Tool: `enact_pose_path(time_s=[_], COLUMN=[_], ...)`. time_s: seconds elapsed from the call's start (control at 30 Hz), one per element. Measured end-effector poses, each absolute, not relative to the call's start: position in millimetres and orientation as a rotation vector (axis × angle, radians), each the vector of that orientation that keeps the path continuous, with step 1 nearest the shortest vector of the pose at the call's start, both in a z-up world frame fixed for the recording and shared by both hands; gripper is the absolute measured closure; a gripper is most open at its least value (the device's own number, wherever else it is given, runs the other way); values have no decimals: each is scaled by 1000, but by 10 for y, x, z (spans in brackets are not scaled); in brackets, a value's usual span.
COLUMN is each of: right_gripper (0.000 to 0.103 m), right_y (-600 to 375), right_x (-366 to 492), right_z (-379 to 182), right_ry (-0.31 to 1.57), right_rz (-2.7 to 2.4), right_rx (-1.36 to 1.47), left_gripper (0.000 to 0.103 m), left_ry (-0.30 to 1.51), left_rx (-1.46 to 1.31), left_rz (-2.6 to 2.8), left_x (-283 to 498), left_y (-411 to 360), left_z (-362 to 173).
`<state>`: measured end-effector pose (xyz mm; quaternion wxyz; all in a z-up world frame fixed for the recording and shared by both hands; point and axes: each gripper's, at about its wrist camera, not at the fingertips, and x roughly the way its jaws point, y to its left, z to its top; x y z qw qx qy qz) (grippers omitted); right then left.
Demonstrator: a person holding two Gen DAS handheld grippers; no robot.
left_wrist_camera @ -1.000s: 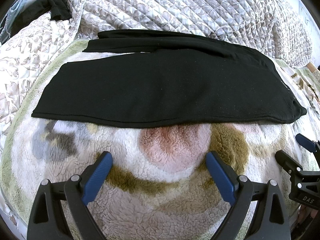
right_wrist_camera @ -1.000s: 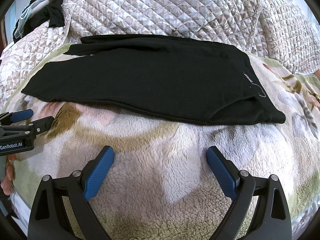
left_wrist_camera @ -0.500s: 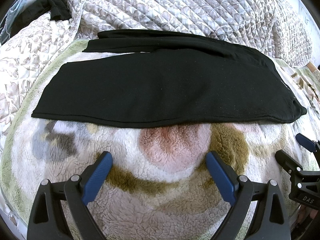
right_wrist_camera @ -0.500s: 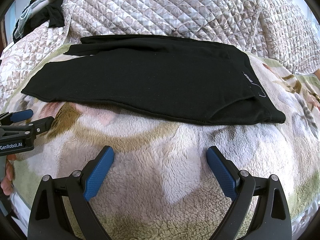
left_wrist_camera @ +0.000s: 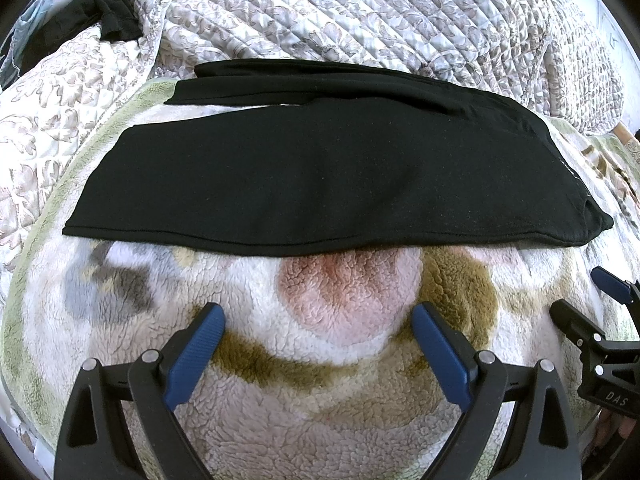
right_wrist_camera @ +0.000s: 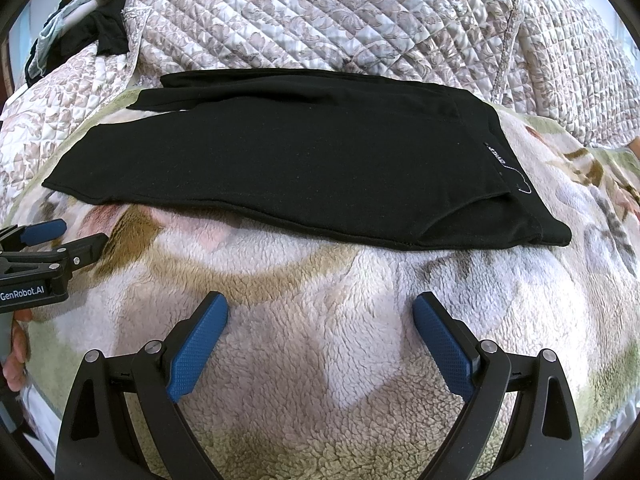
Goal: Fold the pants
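Black pants (left_wrist_camera: 320,176) lie flat across a fleece blanket, one leg folded over the other, waistband with a small label (right_wrist_camera: 496,156) at the right end, leg hems at the left. They also show in the right wrist view (right_wrist_camera: 280,160). My left gripper (left_wrist_camera: 318,316) is open and empty, hovering over the blanket a little short of the pants' near edge. My right gripper (right_wrist_camera: 320,308) is open and empty, also short of the near edge. Each gripper appears at the side of the other's view: right one (left_wrist_camera: 592,312), left one (right_wrist_camera: 68,240).
The fleece blanket (left_wrist_camera: 344,360) with brown, pink and grey patches lies on a bed. A quilted floral bedspread (left_wrist_camera: 360,12) is bunched behind the pants. Dark clothes (left_wrist_camera: 100,16) lie at the far left corner.
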<state>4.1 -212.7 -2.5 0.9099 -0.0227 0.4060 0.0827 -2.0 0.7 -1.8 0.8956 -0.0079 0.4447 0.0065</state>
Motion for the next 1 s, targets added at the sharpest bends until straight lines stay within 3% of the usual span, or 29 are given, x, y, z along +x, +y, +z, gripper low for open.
enact_pose_path(time_s=[1.0], right_gripper=[9], right_y=[-2118], right_x=[51], right_z=[-45], right_ry=[841], right_rz=[170], right_rx=[-48], left_gripper=[6], left_ry=[919], left_rx=[-17], left_rz=[13], left_x=[-22], left_y=[9], left_z=[-26])
